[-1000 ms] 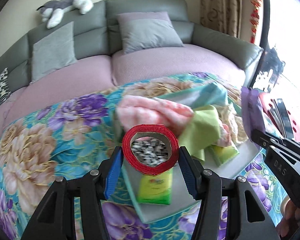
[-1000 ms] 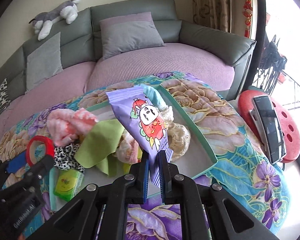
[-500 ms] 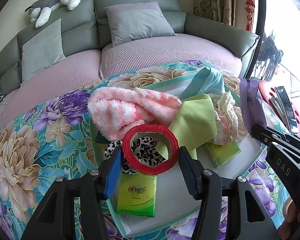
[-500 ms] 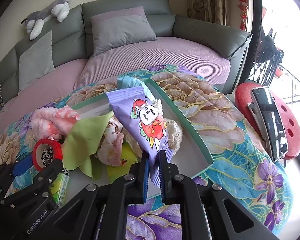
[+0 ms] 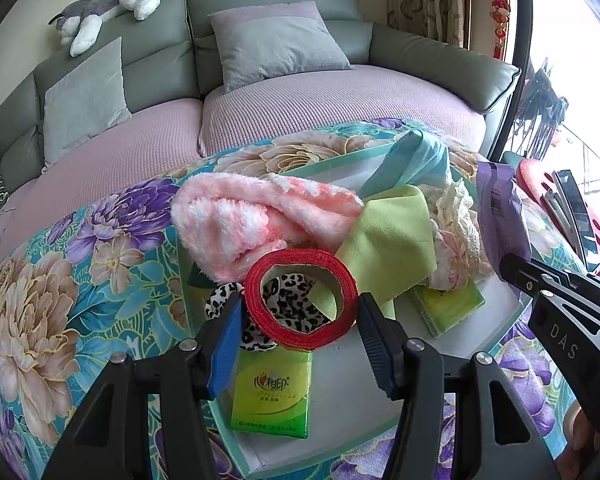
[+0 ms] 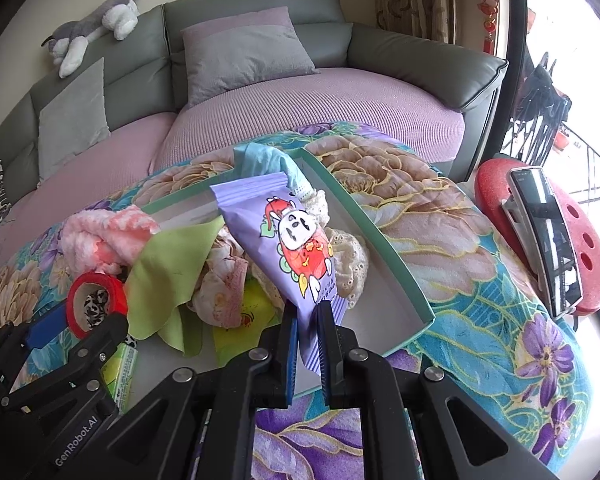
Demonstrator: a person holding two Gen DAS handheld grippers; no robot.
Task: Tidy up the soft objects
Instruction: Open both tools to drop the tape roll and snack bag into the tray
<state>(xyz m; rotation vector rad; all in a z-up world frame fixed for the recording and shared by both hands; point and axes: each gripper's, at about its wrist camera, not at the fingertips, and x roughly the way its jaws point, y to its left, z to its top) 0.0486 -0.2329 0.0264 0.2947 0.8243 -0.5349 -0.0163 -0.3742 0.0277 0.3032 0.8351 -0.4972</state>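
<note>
So the big thing here is the shallow box [image 6: 384, 256] with the teal rim, sitting on the flowery tablecloth [image 6: 452, 240], and most of the soft stuff looks like it's already in it. There's the fluffy pink towel [image 5: 260, 220] hanging over the left edge, a green cloth [image 5: 392, 248], a blue cloth [image 5: 416, 160] at the back, some cream lace fabric [image 6: 348, 264], a leopard-print scrunchie [image 5: 288, 304] and two green tissue packs [image 5: 272, 396]. It's piled more than sorted though, so I'd guess tidying inside the box is left to do.

Two items aren't down yet. The right gripper [image 6: 308, 320] has its jaws pinched nearly closed on the bottom edge of a purple snack bag [image 6: 292, 248], holding it upright over the box. The left gripper [image 5: 300, 320] sits about half open with both pads squeezing a red roll of ribbon [image 5: 300, 304], hovering just above the scrunchie and the near tissue pack. My read is both just need dropping in.

Writing: the near tissue pack has a heart logo and Chinese characters I can't read for sure. The snack bag has a cartoon rabbit, text too small. The grippers say "GenRobot.AI" and "DAS".
</note>
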